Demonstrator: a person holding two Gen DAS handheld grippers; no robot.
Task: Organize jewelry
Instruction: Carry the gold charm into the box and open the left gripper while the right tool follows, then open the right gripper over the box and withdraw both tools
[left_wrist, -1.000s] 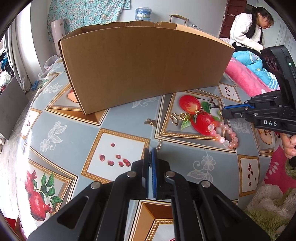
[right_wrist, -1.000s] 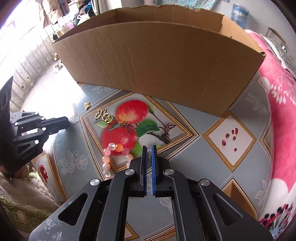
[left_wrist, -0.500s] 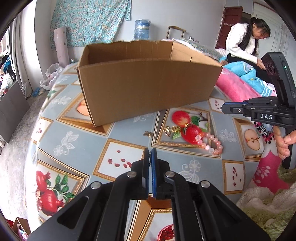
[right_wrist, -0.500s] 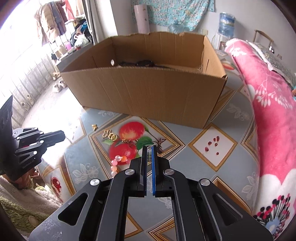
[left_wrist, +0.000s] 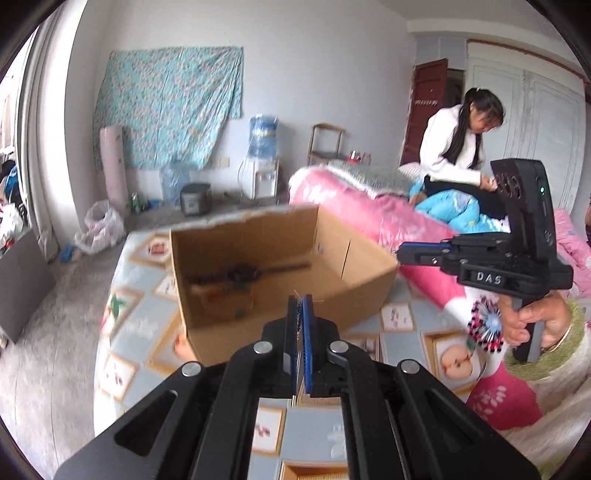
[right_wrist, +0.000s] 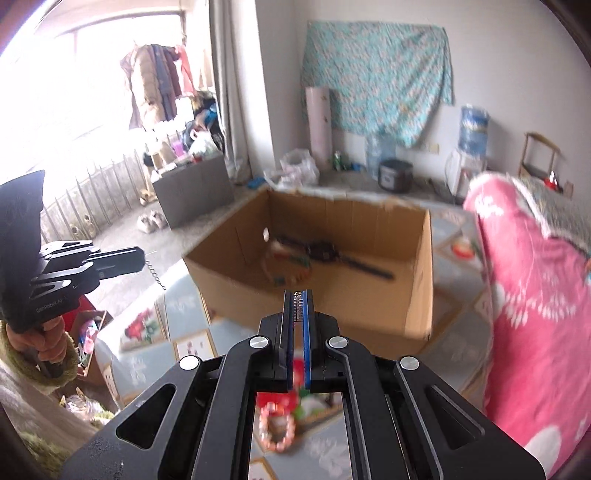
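Gold chain (right_wrist: 155, 275) dangles from the clenched left gripper (right_wrist: 142, 258); the right gripper (right_wrist: 298, 295) pinches another. Either could snag the cardboard box (right_wrist: 369, 306) rim ahead.

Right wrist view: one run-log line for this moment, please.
left gripper shut on chain | right gripper shut | bead bracelet on table | cardboard box ahead, open

Patterned bed cover (left_wrist: 140, 325), cardboard box (left_wrist: 280, 325), bracelet (right_wrist: 276, 428)

A water dispenser (left_wrist: 263, 162) stands by the wall below a hanging floral cloth (left_wrist: 166, 107).
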